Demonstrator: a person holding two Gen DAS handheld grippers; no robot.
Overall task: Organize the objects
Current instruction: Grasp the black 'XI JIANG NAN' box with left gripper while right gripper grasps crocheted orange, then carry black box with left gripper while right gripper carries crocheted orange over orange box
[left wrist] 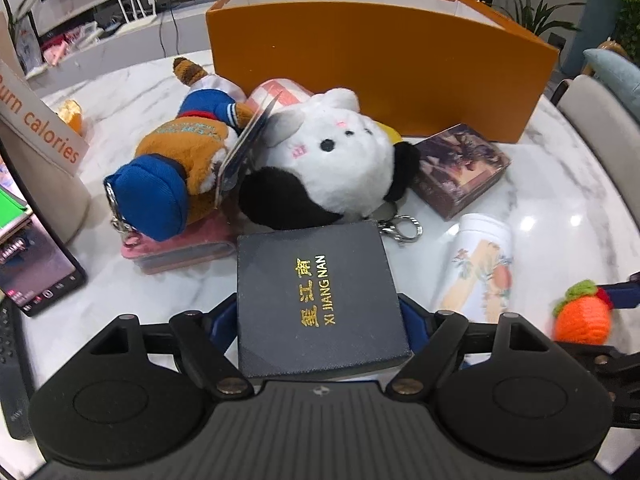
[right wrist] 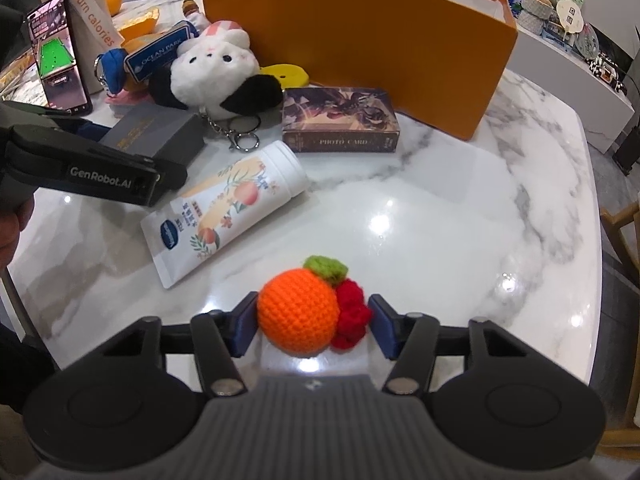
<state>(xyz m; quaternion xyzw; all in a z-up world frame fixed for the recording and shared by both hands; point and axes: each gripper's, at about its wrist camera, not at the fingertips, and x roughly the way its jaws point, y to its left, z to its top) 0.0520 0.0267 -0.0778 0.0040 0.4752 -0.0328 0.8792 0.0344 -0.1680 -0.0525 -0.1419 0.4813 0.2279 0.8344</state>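
My left gripper (left wrist: 320, 316) is shut on a dark box with gold "XI JIANG NAN" lettering (left wrist: 318, 300), also seen in the right wrist view (right wrist: 156, 132). My right gripper (right wrist: 310, 320) is shut on a crocheted orange fruit with a green leaf and red berries (right wrist: 298, 314), which shows at the right edge of the left wrist view (left wrist: 582, 314). An open orange box (left wrist: 380, 68) stands at the back of the marble table (right wrist: 440, 208). In front of it lie a panda plush (left wrist: 324, 160), a bear plush in blue (left wrist: 180, 160), a photo card box (right wrist: 340, 120) and a white tube (right wrist: 228, 208).
A phone (right wrist: 58, 56) leans against a beige "Burn calories" bag (right wrist: 94, 20) at the left. A pink case (left wrist: 180, 252) lies under the plushes, a yellow item (right wrist: 286, 72) behind the panda. A chair (left wrist: 600, 120) stands at the right.
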